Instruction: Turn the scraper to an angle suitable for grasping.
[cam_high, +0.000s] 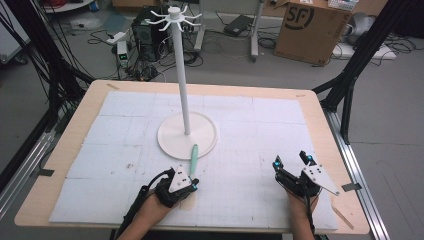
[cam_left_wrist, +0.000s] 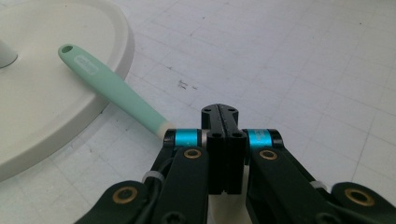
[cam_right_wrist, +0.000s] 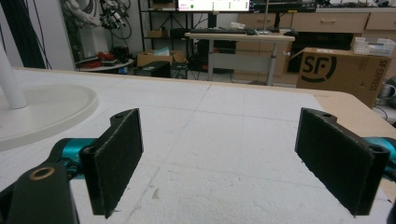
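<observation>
Spatula (cam_high: 193, 157), mint-green handle, was seen lying on the white mat (cam_high: 100, 150) of the worktop (cam_high: 60, 165), near the front left of centre. Its far handle end, with a hanging hole, was rested on the rim of the round white base (cam_high: 172, 137) of the hook stand (cam_high: 184, 75); its near end was at the left hand-held gripper (cam_high: 193, 184). In the left gripper view the handle (cam_left_wrist: 116, 91) was seen running diagonally from the base (cam_left_wrist: 46, 107) down to a cream part just beside the jaws. The left hand-held gripper (cam_left_wrist: 223, 121) was seen with jaws pressed together; something cream was visible below them, but whether the spatula's end was actually pinched could not be told. The left hand was wrapped around the gripper body, forearm coming in from the bottom edge.

At the middle, the stand's pole was seen upright on its base, with white hooks spread at the top. The mat was marked with a faint grid.

At the right, the right hand-held gripper (cam_high: 292, 162) was held low over the mat near the front right corner, well apart from the spatula and the stand. Its jaws were spread wide, nothing between them. In the right gripper view both black pads (cam_right_wrist: 116, 156) were seen apart, bare mat between, with the stand's base (cam_right_wrist: 46, 112) at far left and a cardboard box (cam_right_wrist: 341, 70) beyond the worktop.
</observation>
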